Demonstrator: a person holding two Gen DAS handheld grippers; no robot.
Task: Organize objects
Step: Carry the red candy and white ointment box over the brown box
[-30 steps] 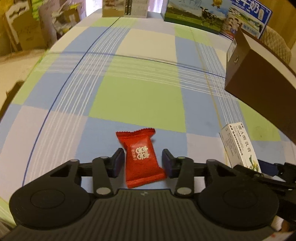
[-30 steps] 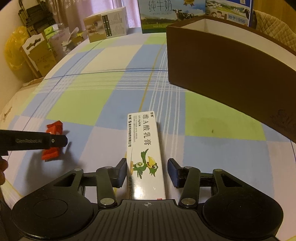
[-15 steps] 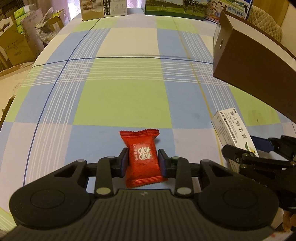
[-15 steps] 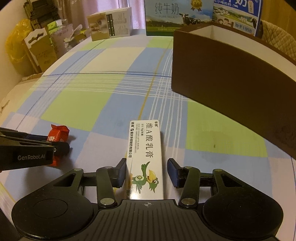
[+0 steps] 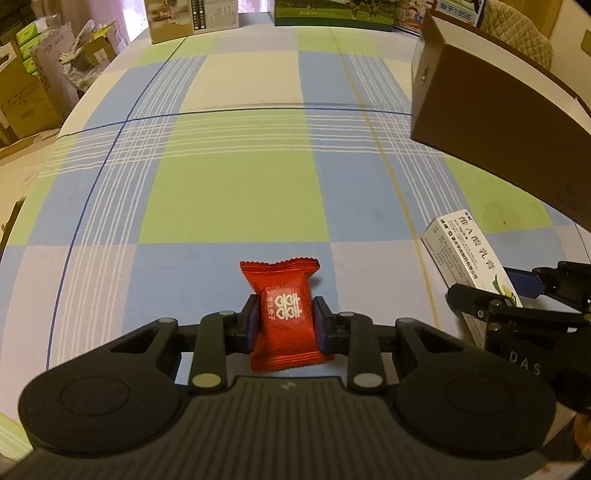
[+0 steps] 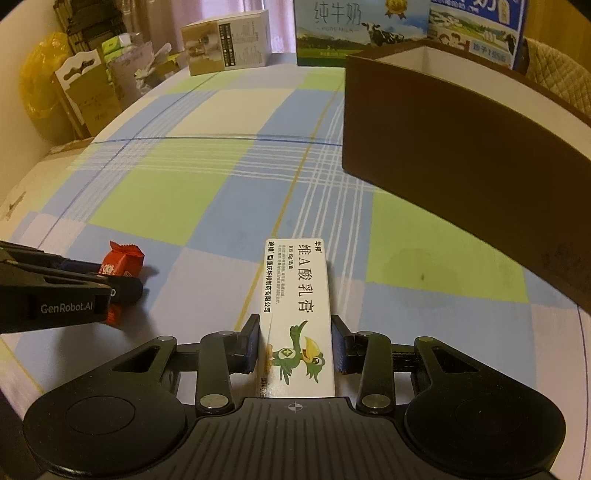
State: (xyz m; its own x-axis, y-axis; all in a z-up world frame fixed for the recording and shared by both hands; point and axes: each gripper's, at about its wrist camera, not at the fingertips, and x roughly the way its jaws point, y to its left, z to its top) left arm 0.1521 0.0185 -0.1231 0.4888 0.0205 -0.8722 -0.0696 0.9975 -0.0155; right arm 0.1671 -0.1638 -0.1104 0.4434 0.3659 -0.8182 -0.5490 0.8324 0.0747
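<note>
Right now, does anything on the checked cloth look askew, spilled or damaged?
Nothing stands out. The red candy packet sits intact between the left tongs, and the white ointment box lies undented between the right tongs. The brown box stands upright; nothing is spilled.

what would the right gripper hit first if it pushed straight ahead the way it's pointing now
Nothing close: the right gripper, shut on the white ointment box, faces bare checked tablecloth. The brown box sits right of that line; the milk carton at the far edge looks roughly in line, though depth is uncertain.
</note>
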